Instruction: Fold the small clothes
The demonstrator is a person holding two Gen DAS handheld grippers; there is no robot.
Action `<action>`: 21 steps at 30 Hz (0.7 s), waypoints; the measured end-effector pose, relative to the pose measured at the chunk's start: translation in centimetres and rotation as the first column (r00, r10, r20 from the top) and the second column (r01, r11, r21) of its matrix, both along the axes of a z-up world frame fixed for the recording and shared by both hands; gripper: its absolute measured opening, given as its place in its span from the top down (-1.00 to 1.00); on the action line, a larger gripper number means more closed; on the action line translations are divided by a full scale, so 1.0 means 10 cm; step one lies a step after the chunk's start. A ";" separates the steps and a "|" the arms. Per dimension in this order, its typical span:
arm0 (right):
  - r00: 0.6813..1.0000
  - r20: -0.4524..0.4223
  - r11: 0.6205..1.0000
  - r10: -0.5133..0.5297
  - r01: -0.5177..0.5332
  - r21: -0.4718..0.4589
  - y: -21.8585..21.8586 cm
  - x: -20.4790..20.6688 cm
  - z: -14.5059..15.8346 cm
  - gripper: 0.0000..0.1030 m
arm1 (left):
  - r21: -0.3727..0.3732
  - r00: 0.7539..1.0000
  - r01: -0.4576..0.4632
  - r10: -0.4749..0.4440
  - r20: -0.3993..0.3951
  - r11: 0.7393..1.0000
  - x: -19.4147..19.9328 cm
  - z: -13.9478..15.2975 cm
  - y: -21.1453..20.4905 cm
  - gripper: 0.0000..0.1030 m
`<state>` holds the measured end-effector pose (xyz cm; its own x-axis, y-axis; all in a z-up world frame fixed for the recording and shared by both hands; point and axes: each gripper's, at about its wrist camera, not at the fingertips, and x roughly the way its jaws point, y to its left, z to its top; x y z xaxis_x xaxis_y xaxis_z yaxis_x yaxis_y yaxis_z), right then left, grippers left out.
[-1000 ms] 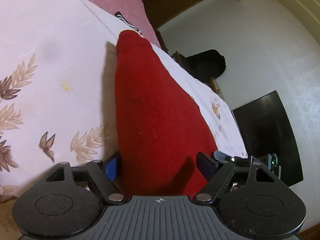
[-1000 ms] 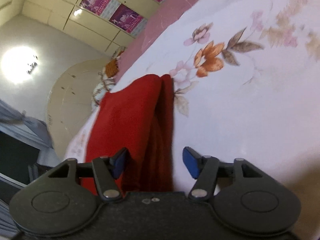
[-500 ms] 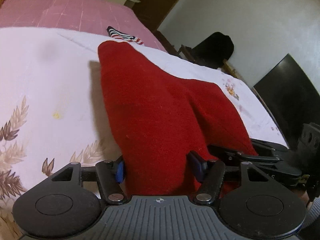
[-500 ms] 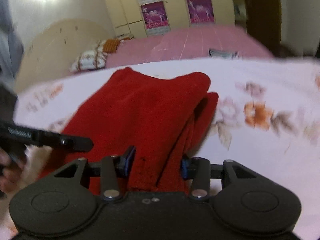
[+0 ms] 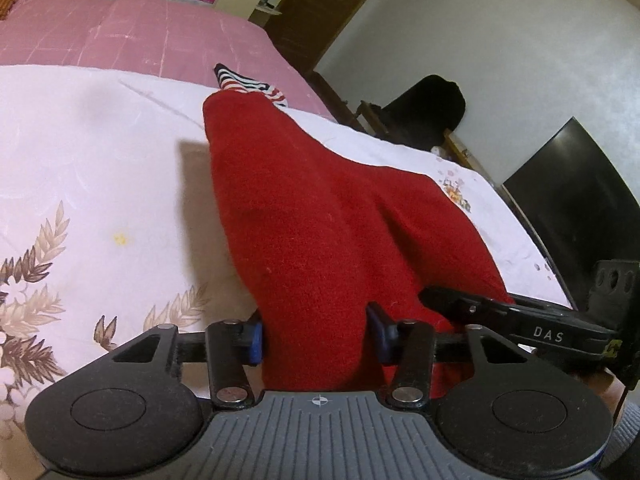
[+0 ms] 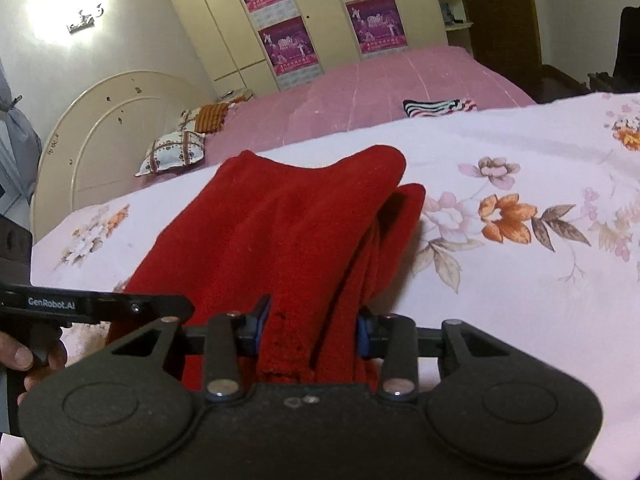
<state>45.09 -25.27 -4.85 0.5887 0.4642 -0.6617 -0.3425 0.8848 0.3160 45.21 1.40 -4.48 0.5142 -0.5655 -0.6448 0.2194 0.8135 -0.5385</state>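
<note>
While pinched at its near edge between the just-closing pads of the left gripper [image 5: 316,332] and right gripper [image 6: 310,328], red garment [image 5: 320,216] draping ahead over floral sheet [image 6: 520,280]; could slip free if thick layers bunch unevenly.

A red fleece garment [image 5: 320,216] lies on the bed's floral sheet, folded lengthwise so its layers stack along the right edge [image 6: 384,240]. Its near end is lifted off the sheet, while the far end rests on it.
</note>
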 end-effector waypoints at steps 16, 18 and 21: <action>0.987 0.075 0.989 0.145 -0.146 0.015 0.94 -0.32 0.41 0.26 | 0.041 0.992 -0.104 0.101 0.076 0.994 -0.68 0.56 0.92 0.05; 0.981 0.076 0.984 0.178 -0.180 0.017 1.15 -0.37 0.41 0.26 | 0.046 0.989 -0.133 0.130 0.071 0.990 -0.80 0.59 1.12 0.05; 0.970 0.075 0.972 0.231 -0.233 0.022 1.50 -0.46 0.41 0.26 | 0.066 0.982 -0.178 0.173 0.074 0.982 -1.02 0.63 1.44 0.05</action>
